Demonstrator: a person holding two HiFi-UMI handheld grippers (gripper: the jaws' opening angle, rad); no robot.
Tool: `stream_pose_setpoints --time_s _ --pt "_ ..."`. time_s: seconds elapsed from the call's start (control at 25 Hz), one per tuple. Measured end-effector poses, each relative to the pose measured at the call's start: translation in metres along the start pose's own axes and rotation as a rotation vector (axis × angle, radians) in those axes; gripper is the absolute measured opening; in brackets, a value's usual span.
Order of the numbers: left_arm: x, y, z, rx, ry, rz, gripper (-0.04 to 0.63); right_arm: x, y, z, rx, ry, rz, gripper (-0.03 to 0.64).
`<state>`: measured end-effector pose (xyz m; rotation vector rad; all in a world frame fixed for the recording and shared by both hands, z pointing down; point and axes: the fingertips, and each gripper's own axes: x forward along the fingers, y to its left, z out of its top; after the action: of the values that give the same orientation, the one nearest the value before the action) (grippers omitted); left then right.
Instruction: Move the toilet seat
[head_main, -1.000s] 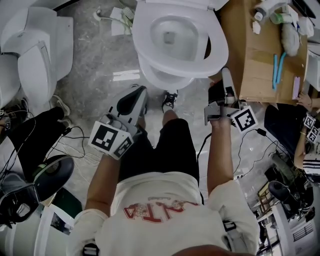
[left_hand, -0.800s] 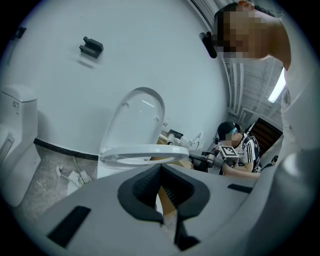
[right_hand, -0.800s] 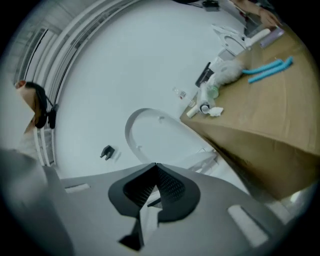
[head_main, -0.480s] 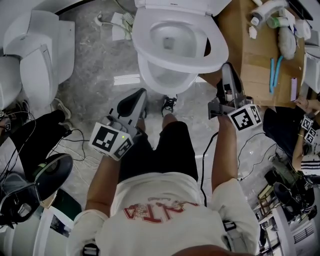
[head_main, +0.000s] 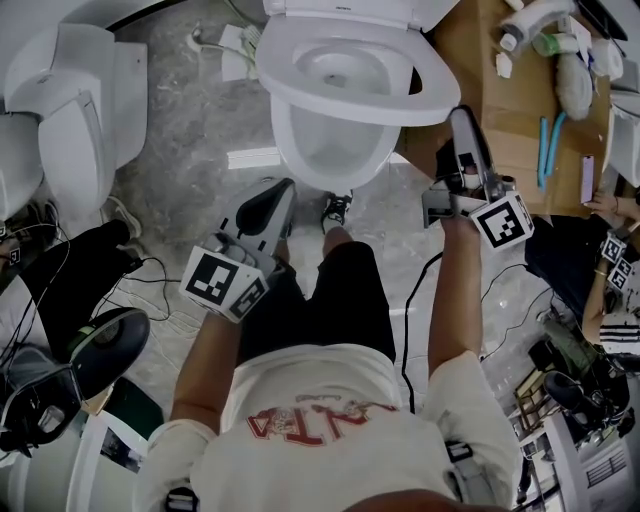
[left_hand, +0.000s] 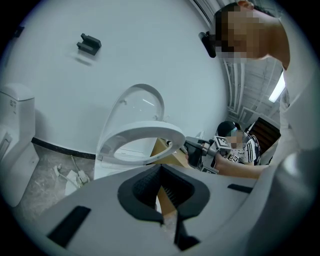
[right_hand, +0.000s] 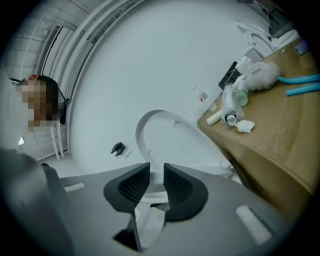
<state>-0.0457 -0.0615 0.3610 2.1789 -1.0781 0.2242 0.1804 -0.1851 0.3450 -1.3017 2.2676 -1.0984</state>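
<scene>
The toilet seat is half-raised, its rim by the right fingers, which have just been opening narrowly and clamp nothing. The left fingers are closed and empty. Next, steady that rim.

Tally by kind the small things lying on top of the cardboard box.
white tube: 1
green-tinted bottle: 1
fluffy white bundle: 1
crumpled white wad: 1
light-blue sticks: 2
small purple piece: 1
Total: 7; the cream stub beside the tube may be a separate piece.
</scene>
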Motion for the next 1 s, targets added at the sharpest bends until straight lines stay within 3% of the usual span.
stream_pose_setpoints --time_s 0.64,1.0 --pt "-0.001 -0.005 0.033 0.009 -0.059 0.02 0.009 0.05 -0.002 0.048 0.04 0.04 0.008 0.057" --pt "-0.005 -0.009 0.051 0.013 -0.086 0.034 0.009 0.082 -0.003 0.075 0.009 0.058 0.013 0.052"
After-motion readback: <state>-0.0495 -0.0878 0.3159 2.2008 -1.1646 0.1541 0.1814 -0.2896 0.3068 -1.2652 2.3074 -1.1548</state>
